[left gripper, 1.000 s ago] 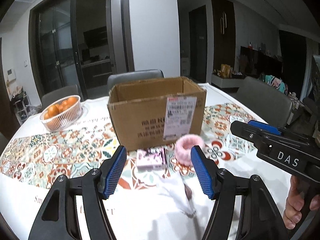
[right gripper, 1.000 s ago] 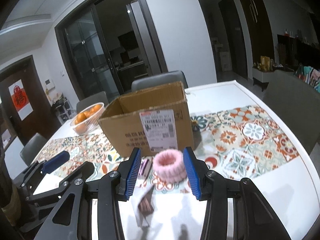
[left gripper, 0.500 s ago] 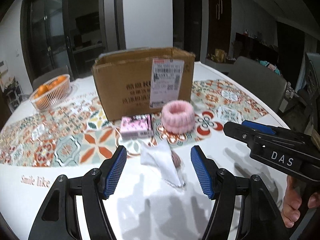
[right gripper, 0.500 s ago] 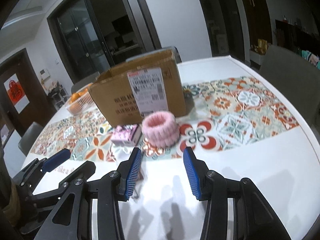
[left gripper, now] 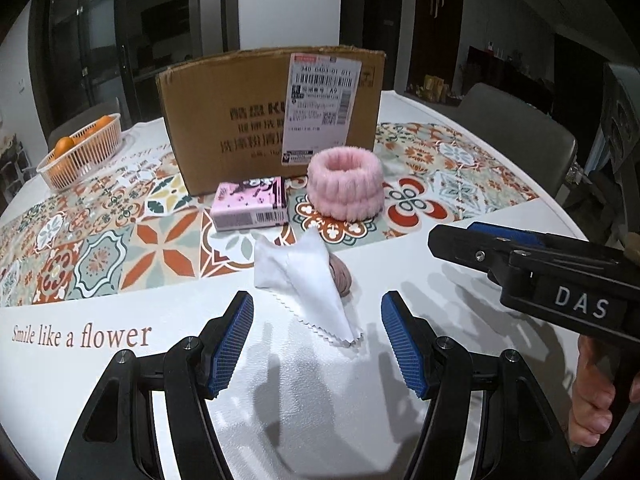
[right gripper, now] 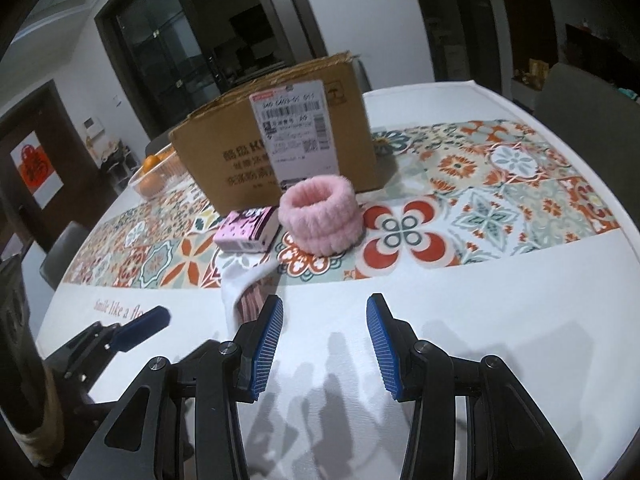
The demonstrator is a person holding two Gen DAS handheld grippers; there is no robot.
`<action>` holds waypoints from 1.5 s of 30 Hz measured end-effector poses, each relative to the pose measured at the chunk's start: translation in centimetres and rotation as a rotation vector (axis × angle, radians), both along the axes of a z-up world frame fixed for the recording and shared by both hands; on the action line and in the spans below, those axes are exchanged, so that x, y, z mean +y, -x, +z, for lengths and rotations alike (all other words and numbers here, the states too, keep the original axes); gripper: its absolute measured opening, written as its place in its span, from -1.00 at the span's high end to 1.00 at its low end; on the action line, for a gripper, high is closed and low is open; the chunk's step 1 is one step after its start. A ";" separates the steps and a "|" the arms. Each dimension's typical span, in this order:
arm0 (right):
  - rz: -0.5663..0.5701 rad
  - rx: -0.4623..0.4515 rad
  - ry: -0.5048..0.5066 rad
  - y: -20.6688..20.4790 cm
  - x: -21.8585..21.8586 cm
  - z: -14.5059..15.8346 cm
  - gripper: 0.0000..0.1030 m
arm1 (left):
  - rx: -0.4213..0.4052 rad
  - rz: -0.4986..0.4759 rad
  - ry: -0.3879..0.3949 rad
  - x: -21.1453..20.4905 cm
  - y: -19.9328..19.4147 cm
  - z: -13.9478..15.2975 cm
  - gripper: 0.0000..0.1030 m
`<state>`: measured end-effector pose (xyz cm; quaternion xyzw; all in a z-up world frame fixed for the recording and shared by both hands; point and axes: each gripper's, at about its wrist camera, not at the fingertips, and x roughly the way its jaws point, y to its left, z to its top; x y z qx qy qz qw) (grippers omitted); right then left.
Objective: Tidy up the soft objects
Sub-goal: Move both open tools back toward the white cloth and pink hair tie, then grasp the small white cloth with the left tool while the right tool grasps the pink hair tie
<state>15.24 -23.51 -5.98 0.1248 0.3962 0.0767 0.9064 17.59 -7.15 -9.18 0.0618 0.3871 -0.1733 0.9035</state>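
Observation:
A white cloth (left gripper: 308, 280) lies on the table over a mauve scrunchie (left gripper: 340, 276); both also show in the right wrist view (right gripper: 240, 284). A fluffy pink headband (left gripper: 344, 188) (right gripper: 318, 216) and a pink tissue pack (left gripper: 250, 202) (right gripper: 246, 232) lie in front of an open cardboard box (left gripper: 240, 120) (right gripper: 240, 152). My left gripper (left gripper: 316, 344) is open and empty, just short of the cloth's near corner. My right gripper (right gripper: 324, 344) is open and empty over bare table, right of the cloth; it shows in the left wrist view (left gripper: 520, 260).
A basket of oranges (left gripper: 80, 148) stands at the far left. A patterned runner (right gripper: 500, 200) crosses the white table. Grey chairs (left gripper: 516, 132) stand around the table, whose edge curves at the right.
Both grippers have come down and forward toward the table. The cloth, headband and tissue pack now appear larger and closer. Both grippers stay open.

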 end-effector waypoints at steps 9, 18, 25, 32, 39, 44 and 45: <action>0.061 0.046 -0.019 -1.5 0.9 -1.3 0.12 | 0.026 0.018 -0.026 0.2 -1.3 -1.5 -0.27; 0.099 0.067 -0.030 -2.1 2.2 -1.9 0.12 | 0.051 0.031 -0.009 1.2 -1.9 -2.2 0.17; 0.127 0.090 -0.068 -2.6 3.1 -2.4 0.12 | 0.074 0.028 0.018 1.9 -2.1 -2.7 0.67; 0.189 0.117 -0.088 -3.6 4.8 -3.0 0.12 | 0.075 0.034 0.024 2.5 -2.3 -3.0 0.76; 0.223 0.144 -0.069 -4.9 6.1 -4.0 0.12 | 0.079 0.012 0.045 2.7 -2.5 -3.1 0.76; 0.222 0.145 -0.053 -5.7 6.6 -4.5 0.14 | 0.097 0.003 0.059 2.5 -3.1 -3.4 0.76; 0.222 0.146 -0.053 -5.8 6.6 -4.6 0.16 | 0.104 0.001 0.067 2.5 -3.2 -3.5 0.76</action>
